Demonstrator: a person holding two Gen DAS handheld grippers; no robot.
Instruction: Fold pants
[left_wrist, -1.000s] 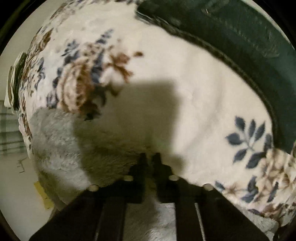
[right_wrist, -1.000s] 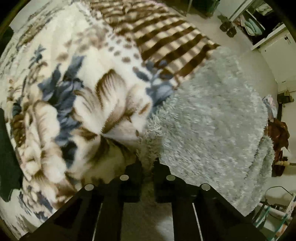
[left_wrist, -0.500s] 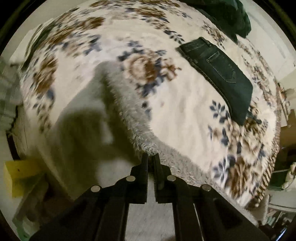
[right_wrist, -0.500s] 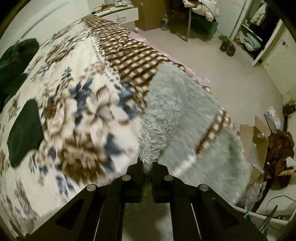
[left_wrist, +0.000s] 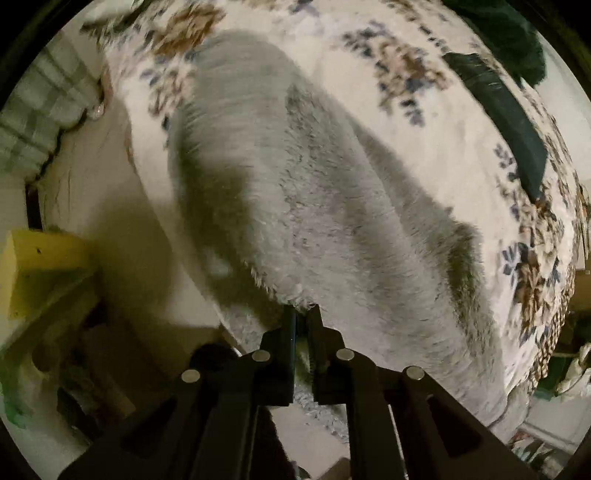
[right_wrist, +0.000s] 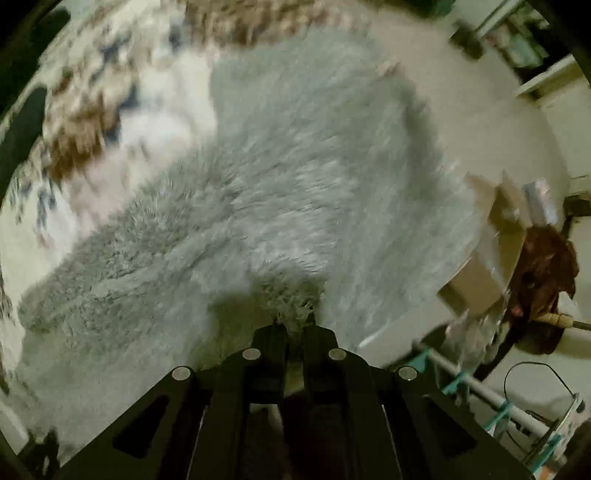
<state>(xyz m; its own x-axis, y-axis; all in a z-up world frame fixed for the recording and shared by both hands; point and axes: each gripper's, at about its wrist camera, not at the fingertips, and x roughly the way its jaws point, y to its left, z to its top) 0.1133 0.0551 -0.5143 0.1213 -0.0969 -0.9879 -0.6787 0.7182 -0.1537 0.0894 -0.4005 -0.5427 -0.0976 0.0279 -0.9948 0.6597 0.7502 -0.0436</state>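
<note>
Now the fluffy grey pants (left_wrist: 332, 221) stretch lengthwise away across the bed (left_wrist: 424, 155), left tongs (left_wrist: 301, 314) and right tongs (right_wrist: 293, 319) each clamped on their near edge

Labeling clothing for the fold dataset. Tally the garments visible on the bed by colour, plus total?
Grey fluffy pants: 1, pinched by both the left gripper and the right gripper
Dark green folded pants: 1, lying on the floral blanket
Dark green heap at the bed's far edge: 1, kind unclear
Total: 3
</note>
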